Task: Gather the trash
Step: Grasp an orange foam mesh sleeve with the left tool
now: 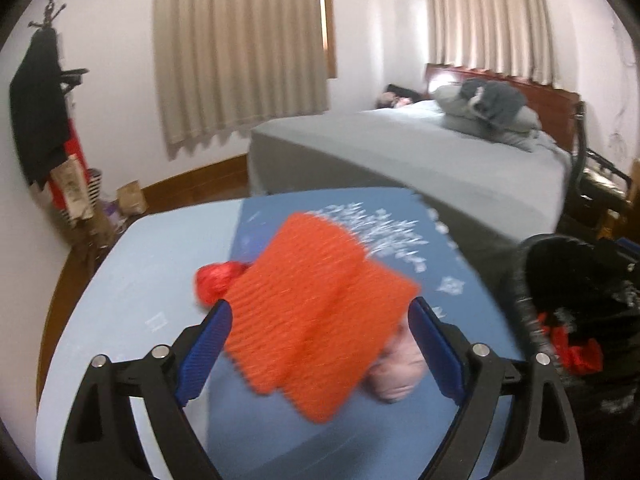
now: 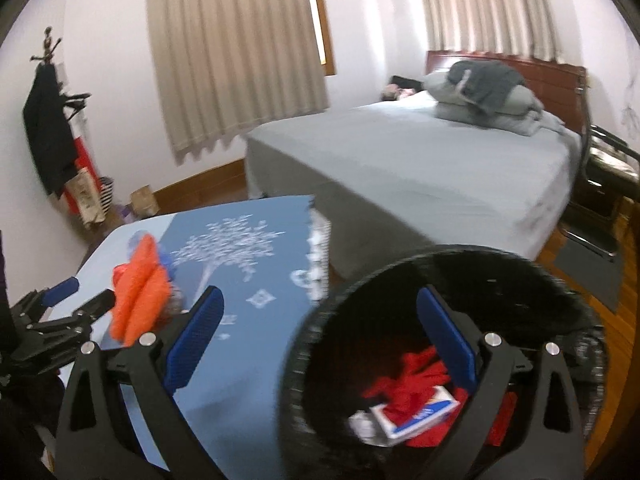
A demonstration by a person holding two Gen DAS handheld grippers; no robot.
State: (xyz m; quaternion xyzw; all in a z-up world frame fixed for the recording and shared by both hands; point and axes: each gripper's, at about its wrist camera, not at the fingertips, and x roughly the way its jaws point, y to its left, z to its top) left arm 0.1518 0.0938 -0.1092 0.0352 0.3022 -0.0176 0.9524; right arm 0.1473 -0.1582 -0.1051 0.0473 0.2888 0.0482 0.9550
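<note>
Both pairs of jaws stand wide apart. Between the left gripper's (image 1: 320,354) jaws, untouched, a light, squashy orange foam-net sleeve (image 1: 316,320) lies on the blue bench (image 1: 132,280); pinch its middle fold. Right gripper (image 2: 320,344) hovers over the black bin (image 2: 304,360).

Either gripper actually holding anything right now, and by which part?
Right gripper: nothing, jaws wide over the black bin. Left gripper: jaws wide with the orange foam net between them; whether a pad grips it cannot be told.

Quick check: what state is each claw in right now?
Left claw: open, orange foam net loose between its fingers.
Right claw: open, empty, over the black bin.
</note>
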